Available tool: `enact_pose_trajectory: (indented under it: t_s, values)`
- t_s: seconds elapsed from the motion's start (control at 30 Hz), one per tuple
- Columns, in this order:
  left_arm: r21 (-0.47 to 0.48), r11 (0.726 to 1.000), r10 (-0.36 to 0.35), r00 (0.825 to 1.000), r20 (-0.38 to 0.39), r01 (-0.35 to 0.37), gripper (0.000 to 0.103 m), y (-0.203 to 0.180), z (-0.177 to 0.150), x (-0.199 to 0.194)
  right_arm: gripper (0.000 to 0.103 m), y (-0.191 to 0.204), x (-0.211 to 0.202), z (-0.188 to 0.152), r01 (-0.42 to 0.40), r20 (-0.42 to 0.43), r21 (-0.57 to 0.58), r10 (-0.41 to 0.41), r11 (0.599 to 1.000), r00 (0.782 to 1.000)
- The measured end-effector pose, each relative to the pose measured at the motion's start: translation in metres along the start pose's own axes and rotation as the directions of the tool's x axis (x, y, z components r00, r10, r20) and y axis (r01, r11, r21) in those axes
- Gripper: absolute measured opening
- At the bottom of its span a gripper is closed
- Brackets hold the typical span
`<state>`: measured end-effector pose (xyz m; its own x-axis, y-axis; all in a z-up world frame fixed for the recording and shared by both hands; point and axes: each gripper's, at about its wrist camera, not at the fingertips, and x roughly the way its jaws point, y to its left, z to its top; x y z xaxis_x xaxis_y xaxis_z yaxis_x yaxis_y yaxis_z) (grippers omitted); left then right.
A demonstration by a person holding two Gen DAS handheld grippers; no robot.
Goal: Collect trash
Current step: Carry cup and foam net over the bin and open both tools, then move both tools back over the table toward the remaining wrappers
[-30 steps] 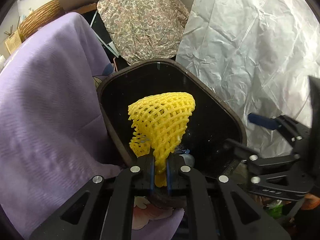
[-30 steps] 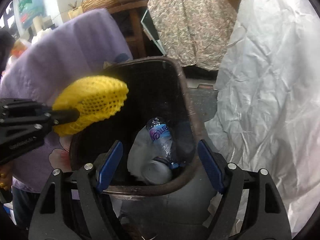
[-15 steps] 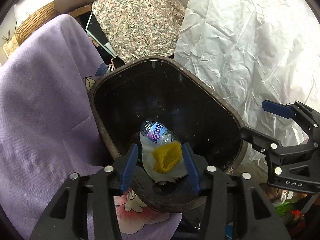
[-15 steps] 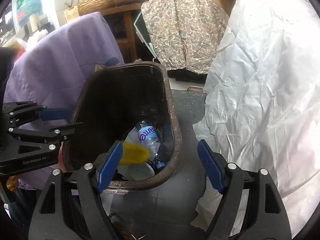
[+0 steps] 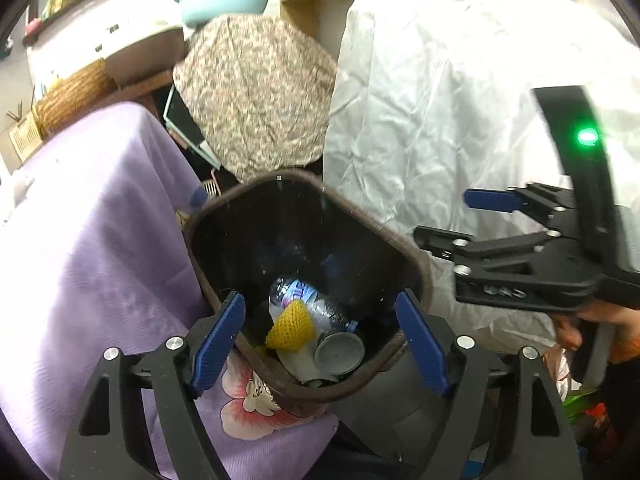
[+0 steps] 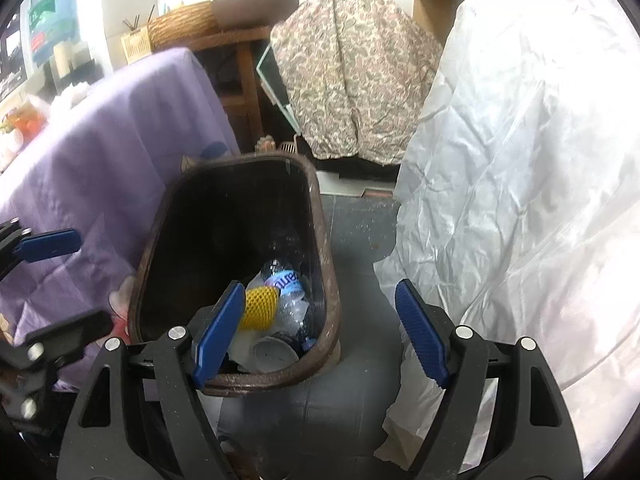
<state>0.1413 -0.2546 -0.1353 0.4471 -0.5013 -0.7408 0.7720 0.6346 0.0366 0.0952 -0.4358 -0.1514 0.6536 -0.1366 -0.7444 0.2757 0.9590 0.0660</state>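
Note:
A dark brown trash bin (image 5: 416, 264) (image 6: 326, 264) stands on the floor. A yellow foam net (image 5: 291, 326) (image 6: 260, 307) lies inside it on a clear plastic bottle (image 5: 316, 304) (image 6: 286, 284), beside a grey cup (image 5: 339, 353) (image 6: 272, 354) and white paper. My left gripper (image 5: 320, 340) is open and empty above the bin's near rim. My right gripper (image 6: 318, 334) is open and empty, above the bin's right side; it shows in the left wrist view (image 5: 472, 220).
A purple cloth (image 5: 80, 248) (image 6: 100, 152) drapes over furniture left of the bin. A white plastic sheet (image 5: 440, 100) (image 6: 520, 160) covers something at the right. A floral cloth (image 5: 256, 92) (image 6: 352, 80) covers an object behind. Grey floor (image 6: 360, 260) lies between bin and sheet.
My left gripper opened and let go of the yellow net, which fell into the bin. Both grippers have since risen away from the bin.

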Motion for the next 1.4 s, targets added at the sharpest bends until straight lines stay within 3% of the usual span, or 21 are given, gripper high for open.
enact_pose_trajectory:
  t_s: [0.13, 0.37, 0.53, 0.7, 0.87, 1.07, 1.2, 1.3, 1.37, 1.4]
  values:
    - [0.006, 1.0, 0.01, 0.998, 0.066, -0.011, 0.087, -0.004, 0.005, -0.03, 0.077, 0.008, -0.016, 0.012, -0.023, 0.039, -0.003, 0.023, 1.0, 0.999]
    - [-0.023, 0.999, 0.051, 0.989, 0.137, -0.049, 0.088, 0.017, 0.005, -0.075, 0.077, 0.051, -0.052, 0.044, -0.109, 0.138, -0.078, 0.119, 0.991, 0.983]
    - [-0.098, 0.989, 0.123, 0.978, 0.169, -0.108, 0.088, 0.051, -0.002, -0.102, 0.077, 0.096, -0.06, 0.07, -0.201, 0.159, -0.145, 0.223, 0.969, 0.962]
    - [-0.173, 0.964, 0.233, 0.957, 0.173, -0.203, 0.088, 0.092, -0.017, -0.13, 0.077, 0.144, -0.052, 0.092, -0.185, 0.161, -0.216, 0.222, 0.959, 0.962]
    - [-0.263, 0.914, 0.355, 0.922, 0.151, -0.309, 0.088, 0.144, -0.04, -0.159, 0.077, 0.195, -0.045, 0.114, -0.26, 0.14, -0.277, 0.306, 0.925, 0.941]
    - [-0.367, 0.807, 0.524, 0.848, 0.085, -0.462, 0.083, 0.216, -0.072, -0.185, 0.077, 0.27, -0.03, 0.139, -0.395, 0.042, -0.322, 0.43, 0.86, 0.902]
    - [-0.418, 0.749, 0.579, 0.814, 0.038, -0.514, 0.079, 0.266, -0.089, -0.199, 0.077, 0.318, -0.017, 0.156, -0.441, -0.019, -0.37, 0.468, 0.818, 0.884]
    - [-0.445, 0.735, 0.581, 0.813, 0.024, -0.512, 0.078, 0.304, -0.101, -0.209, 0.077, 0.341, 0.003, 0.179, -0.443, -0.035, -0.361, 0.462, 0.821, 0.886]
    - [-0.449, 0.714, 0.59, 0.807, -0.027, -0.537, 0.078, 0.325, -0.102, -0.212, 0.077, 0.353, 0.022, 0.2, -0.456, -0.061, -0.311, 0.461, 0.834, 0.885]
    - [-0.449, 0.716, 0.579, 0.814, -0.045, -0.534, 0.078, 0.334, -0.102, -0.214, 0.077, 0.357, 0.033, 0.209, -0.462, -0.082, -0.285, 0.459, 0.84, 0.885]
